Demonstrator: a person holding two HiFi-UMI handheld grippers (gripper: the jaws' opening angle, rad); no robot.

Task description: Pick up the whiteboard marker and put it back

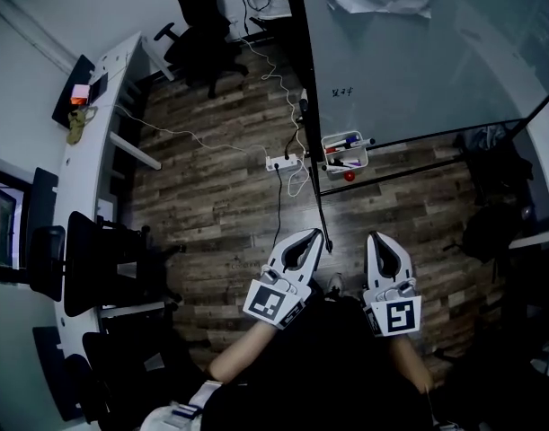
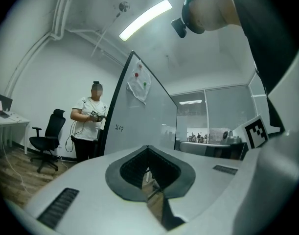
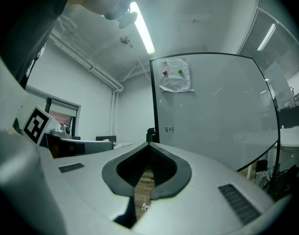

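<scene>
- Now, head view: the left gripper [image 1: 314, 235] and right gripper [image 1: 376, 237] sit side by side over the wood floor [image 1: 211, 196]. The whiteboard marker [image 1: 346, 139] lies in the white tray [image 1: 363, 156] at the foot of the whiteboard [image 1: 409, 61], well ahead of both.
- Left gripper view: jaws clenched tip to tip, empty. A person [image 2: 90, 124] stands beside the whiteboard.
- Right gripper view: jaws pressed together too, nothing between them, whiteboard ahead.
</scene>
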